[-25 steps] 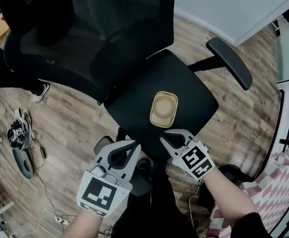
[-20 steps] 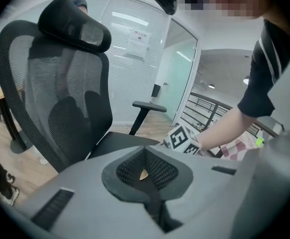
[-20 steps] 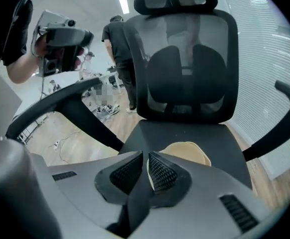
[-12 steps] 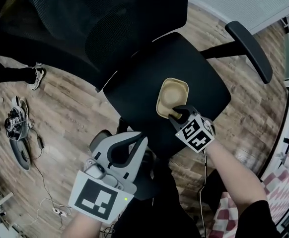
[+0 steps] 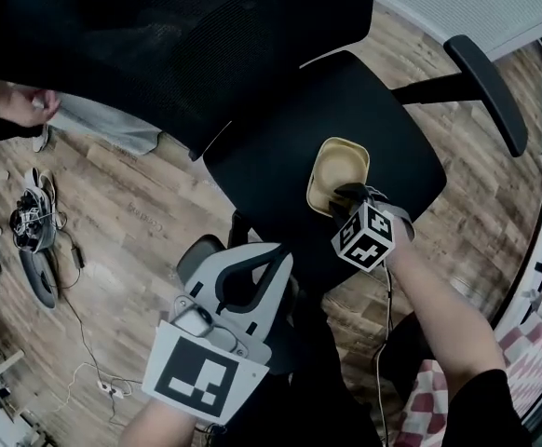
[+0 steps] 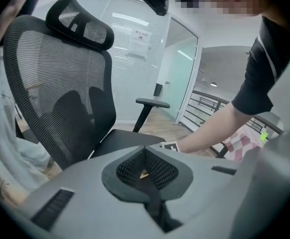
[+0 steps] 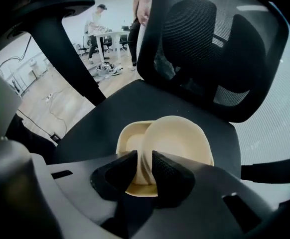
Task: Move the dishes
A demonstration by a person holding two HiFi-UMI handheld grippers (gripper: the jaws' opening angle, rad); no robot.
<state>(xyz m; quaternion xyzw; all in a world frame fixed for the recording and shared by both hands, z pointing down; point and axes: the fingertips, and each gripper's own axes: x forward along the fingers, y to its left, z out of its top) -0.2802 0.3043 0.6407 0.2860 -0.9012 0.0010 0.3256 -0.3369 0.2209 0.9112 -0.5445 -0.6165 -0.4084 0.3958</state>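
Observation:
Two cream dishes sit on the black seat of an office chair. In the right gripper view the lower dish lies flat and the upper dish is tipped up on edge. My right gripper is shut on the near rim of that upper dish. From the head view the dishes show as one cream shape, with the right gripper at its near edge. My left gripper hangs in front of the seat, shut and holding nothing; its pads meet.
The chair's mesh backrest rises behind the seat and an armrest juts out to the right. Cables and gear lie on the wood floor at left. A person's hand shows far left. A checked cloth lies at lower right.
My right gripper has gone forward from the seat's front edge to the dishes and shut on the upper dish's rim. The left gripper has stayed low in front of the chair.

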